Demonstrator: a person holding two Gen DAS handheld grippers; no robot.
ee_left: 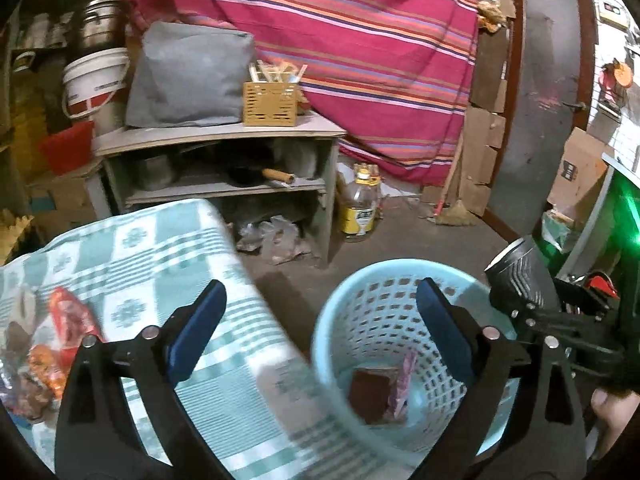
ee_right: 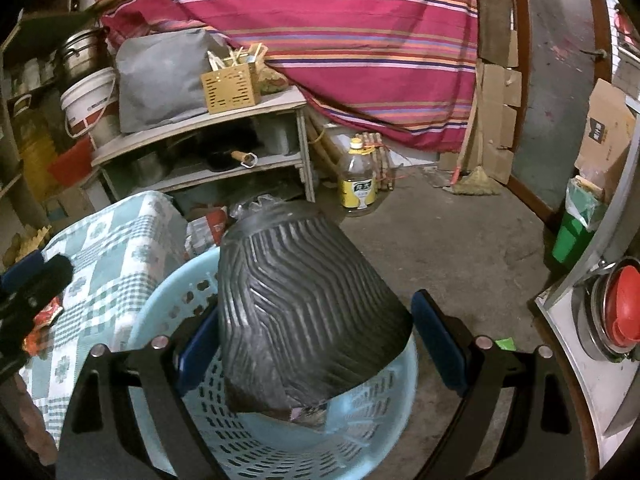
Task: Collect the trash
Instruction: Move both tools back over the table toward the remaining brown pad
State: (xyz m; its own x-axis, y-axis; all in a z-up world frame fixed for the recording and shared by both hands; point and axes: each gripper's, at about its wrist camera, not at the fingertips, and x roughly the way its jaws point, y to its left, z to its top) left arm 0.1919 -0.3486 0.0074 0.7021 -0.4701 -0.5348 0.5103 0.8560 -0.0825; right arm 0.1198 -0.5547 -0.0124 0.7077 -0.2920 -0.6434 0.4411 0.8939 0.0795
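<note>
The basket [ee_left: 360, 312] is pale blue. The cloth [ee_left: 168, 248] is green-and-white checked. The curtain [ee_right: 340, 32] is magenta with orange stripes.

A striped red cloth [ee_left: 360, 40] hangs behind a grey shelf unit [ee_left: 224, 160]. The concrete floor [ee_right: 460, 240] is bare. A dark door [ee_left: 552, 80] stands at right.

Both views are dim and warm-toned, with strong fisheye bending and black corners. In the left wrist view the checked cloth [ee_left: 168, 264] and the blue basket [ee_left: 360, 320] smear with motion blur, and green glare [ee_left: 624, 200] flares at the right edge. The shelf [ee_right: 200, 136] recesses lie in deep shadow. The striped cloth [ee_right: 320, 40] behind is evenly lit and sharper.
</note>
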